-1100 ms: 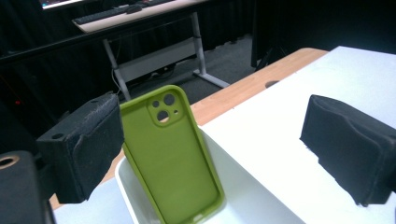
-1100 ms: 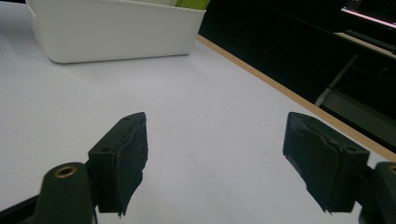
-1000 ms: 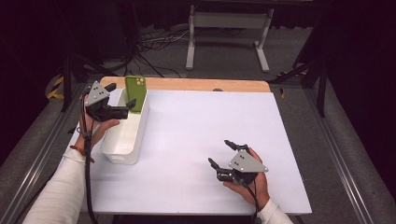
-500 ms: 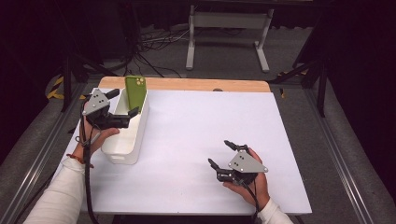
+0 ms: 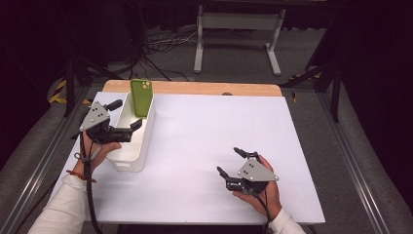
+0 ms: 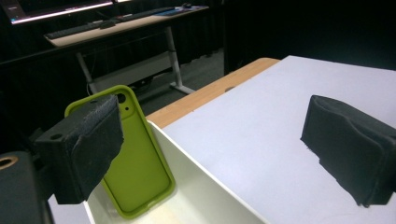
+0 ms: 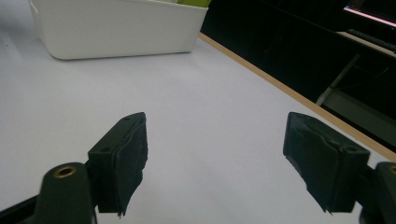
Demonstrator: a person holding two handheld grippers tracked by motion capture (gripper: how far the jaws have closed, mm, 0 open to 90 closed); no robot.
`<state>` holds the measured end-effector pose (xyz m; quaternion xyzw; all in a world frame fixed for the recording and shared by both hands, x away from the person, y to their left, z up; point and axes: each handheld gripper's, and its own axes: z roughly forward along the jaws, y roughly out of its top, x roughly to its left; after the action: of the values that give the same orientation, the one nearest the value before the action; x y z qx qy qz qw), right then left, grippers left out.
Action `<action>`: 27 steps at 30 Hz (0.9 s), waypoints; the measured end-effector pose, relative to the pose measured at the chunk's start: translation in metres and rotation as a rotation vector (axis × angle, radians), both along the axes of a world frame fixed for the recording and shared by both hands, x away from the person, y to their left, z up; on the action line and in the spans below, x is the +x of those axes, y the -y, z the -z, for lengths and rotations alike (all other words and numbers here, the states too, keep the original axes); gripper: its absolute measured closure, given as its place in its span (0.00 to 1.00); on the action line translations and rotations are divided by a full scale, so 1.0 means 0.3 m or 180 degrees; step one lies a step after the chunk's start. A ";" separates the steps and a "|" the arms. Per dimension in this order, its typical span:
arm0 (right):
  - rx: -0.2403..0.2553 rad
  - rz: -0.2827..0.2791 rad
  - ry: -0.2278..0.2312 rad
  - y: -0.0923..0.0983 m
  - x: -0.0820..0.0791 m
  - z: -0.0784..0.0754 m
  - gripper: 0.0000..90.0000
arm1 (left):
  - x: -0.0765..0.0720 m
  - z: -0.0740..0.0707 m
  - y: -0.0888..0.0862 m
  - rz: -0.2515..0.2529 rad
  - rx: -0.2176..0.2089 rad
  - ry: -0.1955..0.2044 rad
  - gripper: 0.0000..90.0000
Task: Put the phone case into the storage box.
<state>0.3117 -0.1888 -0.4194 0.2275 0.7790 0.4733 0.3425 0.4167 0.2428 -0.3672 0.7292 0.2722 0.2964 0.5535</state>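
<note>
High view showed the left gripper (image 5: 125, 118) spread wide beside the phone (image 5: 141, 97), propped upright in the bin (image 5: 130, 158) near the table's (image 5: 195, 141) far-left corner; stiff and slippery, it probably wanted pinching by its 2 long edges.

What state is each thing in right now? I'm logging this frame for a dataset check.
green phone: upright, leaning at the bin's far end.
white bin: upright on the table, holding the phone.
left gripper: open, over the bin.
right gripper: open, empty, over bare table.

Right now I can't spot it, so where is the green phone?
In the high view the green phone stands upright at the far end of the white bin, on the table's left side, just beyond the left gripper.
</note>
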 end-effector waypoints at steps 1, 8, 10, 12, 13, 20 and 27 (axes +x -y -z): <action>0.0005 0.0002 0.0000 0.002 0.000 0.000 0.26 | -0.005 0.000 0.000 0.0008 0.0033 0.0003 0.07; -0.0004 0.0021 0.0003 0.008 -0.001 0.002 0.26 | -0.040 -0.013 0.004 0.0088 0.0001 0.0063 0.07; -0.0008 0.0016 0.0006 0.010 -0.002 0.001 0.26 | -0.048 -0.013 0.008 0.0117 0.0022 0.0072 0.07; -0.0003 0.0007 0.0002 0.011 -0.001 0.000 0.26 | -0.055 -0.011 0.012 0.0143 0.0019 0.0079 0.07; -0.0004 0.0003 0.0003 0.012 -0.001 0.000 0.26 | -0.058 -0.010 0.014 0.0151 0.0016 0.0088 0.07; 0.0006 0.0011 0.0026 0.017 -0.004 -0.003 0.26 | -0.078 -0.011 0.020 0.0190 0.0033 0.0122 0.07; 0.0008 0.0008 0.0027 0.019 -0.004 -0.004 0.25 | -0.106 -0.019 0.020 0.0271 -0.0020 0.0151 0.07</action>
<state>0.3105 -0.1944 -0.4182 0.2269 0.7767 0.4748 0.3462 0.3849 0.2369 -0.3616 0.7312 0.2287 0.2889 0.5741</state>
